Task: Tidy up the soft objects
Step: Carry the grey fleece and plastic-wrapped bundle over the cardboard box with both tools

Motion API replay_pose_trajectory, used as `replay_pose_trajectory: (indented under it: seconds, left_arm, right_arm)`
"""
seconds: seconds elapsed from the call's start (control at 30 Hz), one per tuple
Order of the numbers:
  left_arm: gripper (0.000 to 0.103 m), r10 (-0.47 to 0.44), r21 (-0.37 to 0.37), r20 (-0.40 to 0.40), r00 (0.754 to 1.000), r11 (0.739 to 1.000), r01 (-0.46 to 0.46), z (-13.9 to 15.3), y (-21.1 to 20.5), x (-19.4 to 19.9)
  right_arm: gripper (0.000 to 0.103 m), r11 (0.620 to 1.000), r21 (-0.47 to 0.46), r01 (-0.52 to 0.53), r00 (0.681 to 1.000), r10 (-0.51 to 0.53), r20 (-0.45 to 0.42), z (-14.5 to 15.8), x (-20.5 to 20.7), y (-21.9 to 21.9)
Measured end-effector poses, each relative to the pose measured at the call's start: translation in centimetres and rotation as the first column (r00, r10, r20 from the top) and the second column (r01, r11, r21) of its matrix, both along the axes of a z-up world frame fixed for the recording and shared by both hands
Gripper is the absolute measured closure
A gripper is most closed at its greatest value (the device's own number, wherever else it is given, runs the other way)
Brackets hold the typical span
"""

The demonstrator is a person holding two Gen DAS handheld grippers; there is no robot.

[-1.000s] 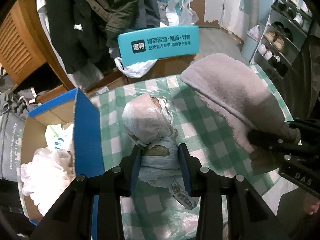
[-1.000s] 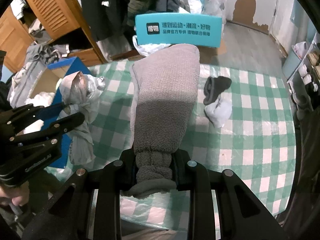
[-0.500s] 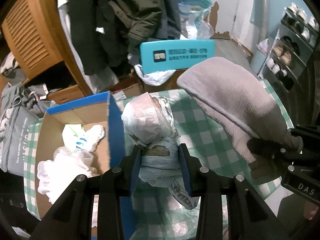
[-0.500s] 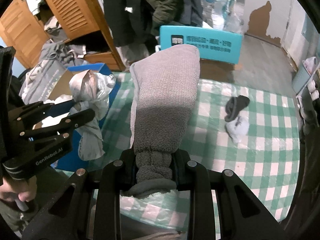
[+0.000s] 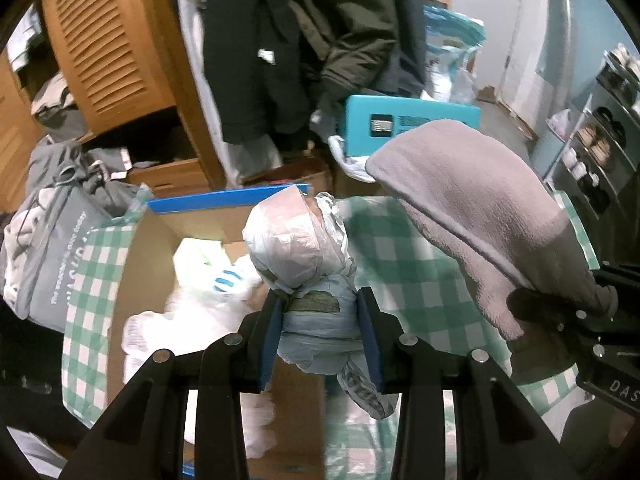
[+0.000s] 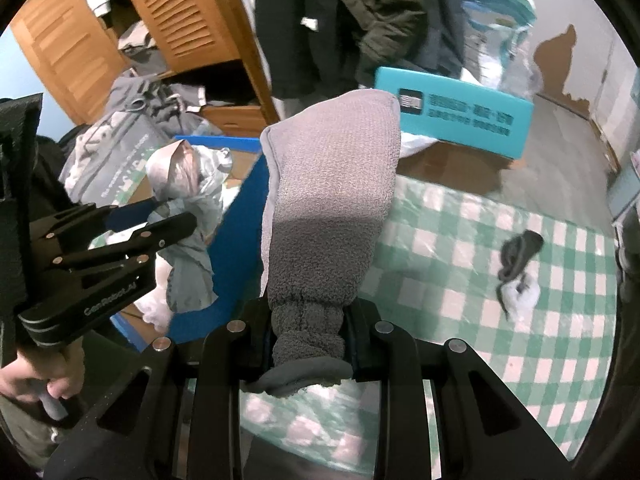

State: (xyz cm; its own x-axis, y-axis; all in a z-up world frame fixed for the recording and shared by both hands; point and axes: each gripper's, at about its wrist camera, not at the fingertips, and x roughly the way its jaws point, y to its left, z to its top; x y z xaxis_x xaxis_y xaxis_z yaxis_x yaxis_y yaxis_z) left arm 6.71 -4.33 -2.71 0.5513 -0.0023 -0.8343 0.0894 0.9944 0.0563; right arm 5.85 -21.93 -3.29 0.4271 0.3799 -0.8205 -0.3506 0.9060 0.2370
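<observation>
My left gripper [image 5: 320, 320] is shut on a crumpled pale plastic-bag bundle [image 5: 298, 246] and holds it in the air over the edge of an open blue cardboard box [image 5: 224, 202] with white soft things [image 5: 192, 308] inside. The bundle also shows in the right wrist view [image 6: 188, 184]. My right gripper [image 6: 306, 338] is shut on the cuff of a grey fleece cloth [image 6: 332, 184], which stands up above the green checked table [image 6: 480, 280]. The cloth also shows in the left wrist view [image 5: 480, 200].
A dark sock [image 6: 520, 252] and a white sock [image 6: 522, 300] lie on the table at the right. A teal box [image 6: 456, 114] stands behind the table. Hanging coats [image 5: 300, 40], a wooden louvred cabinet [image 5: 108, 48] and a grey bag [image 5: 52, 248] are beyond.
Both grippers have moved left with their loads. The bundle went from over the table to over the blue box. The cloth is now near the box's blue wall.
</observation>
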Motion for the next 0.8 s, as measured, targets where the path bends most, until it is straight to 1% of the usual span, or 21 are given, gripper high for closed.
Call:
replay_pose_trajectory:
  seconds: [0.37,0.8]
  left_arm:
    - [0.066,0.098,-0.002,-0.001,0.995,0.995,-0.098,-0.1,6.1,1.3]
    - [0.066,0.168,-0.002,-0.035,0.985,0.986,-0.168,-0.9,10.4,3.5]
  right_arm:
    - [0.078,0.997,0.008,-0.077,0.997,0.077,-0.008,0.2,1.1,5.3]
    - [0.078,0.992,0.028,-0.119,0.990,0.121,-0.071,-1.1,2.9,10.5]
